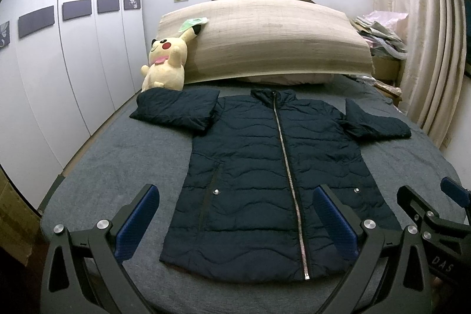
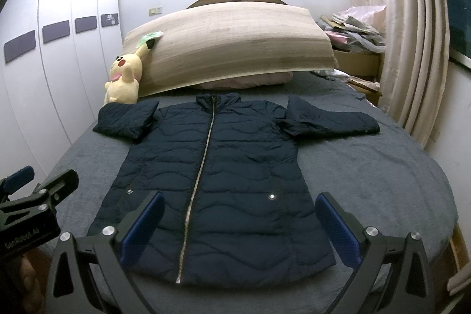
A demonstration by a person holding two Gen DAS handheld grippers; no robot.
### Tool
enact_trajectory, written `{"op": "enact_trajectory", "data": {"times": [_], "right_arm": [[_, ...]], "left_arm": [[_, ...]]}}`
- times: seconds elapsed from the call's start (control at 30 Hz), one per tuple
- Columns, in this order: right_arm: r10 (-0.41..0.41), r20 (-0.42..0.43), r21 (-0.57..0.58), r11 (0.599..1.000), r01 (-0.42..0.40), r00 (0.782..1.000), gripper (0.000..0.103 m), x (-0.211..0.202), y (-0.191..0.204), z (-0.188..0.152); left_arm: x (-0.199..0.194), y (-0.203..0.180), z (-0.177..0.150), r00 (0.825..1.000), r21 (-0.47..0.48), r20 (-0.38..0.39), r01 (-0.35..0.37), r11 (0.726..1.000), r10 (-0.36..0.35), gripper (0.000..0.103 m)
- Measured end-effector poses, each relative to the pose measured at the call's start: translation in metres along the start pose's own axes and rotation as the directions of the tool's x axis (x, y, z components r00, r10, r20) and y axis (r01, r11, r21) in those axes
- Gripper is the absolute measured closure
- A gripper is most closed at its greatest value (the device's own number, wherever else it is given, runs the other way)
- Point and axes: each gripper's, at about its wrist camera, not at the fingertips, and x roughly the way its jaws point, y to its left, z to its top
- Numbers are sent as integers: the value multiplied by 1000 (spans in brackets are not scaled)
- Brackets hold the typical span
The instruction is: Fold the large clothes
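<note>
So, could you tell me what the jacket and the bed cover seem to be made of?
Jacket: likely thin synthetic shell with padding, going by its wavy quilted stitching and slight sheen; metal-looking zip. Bed cover: matte, heathered grey knit or woven cloth, probably cotton-like.

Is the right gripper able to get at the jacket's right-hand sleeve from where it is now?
Probably yes. The right gripper hangs open above the jacket hem, and the sleeve lies flat on the bed farther ahead with nothing lying on it or between them.
</note>
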Motion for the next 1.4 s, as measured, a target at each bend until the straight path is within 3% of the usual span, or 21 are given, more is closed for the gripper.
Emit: {"op": "enact_trajectory", "data": {"times": [1.4], "right_arm": [[-8,8,-9,1000,8,1000,0,-3,1,2]], "left_arm": [[-3,0,-2,1000,-7,10,-2,1000,2,0]]}}
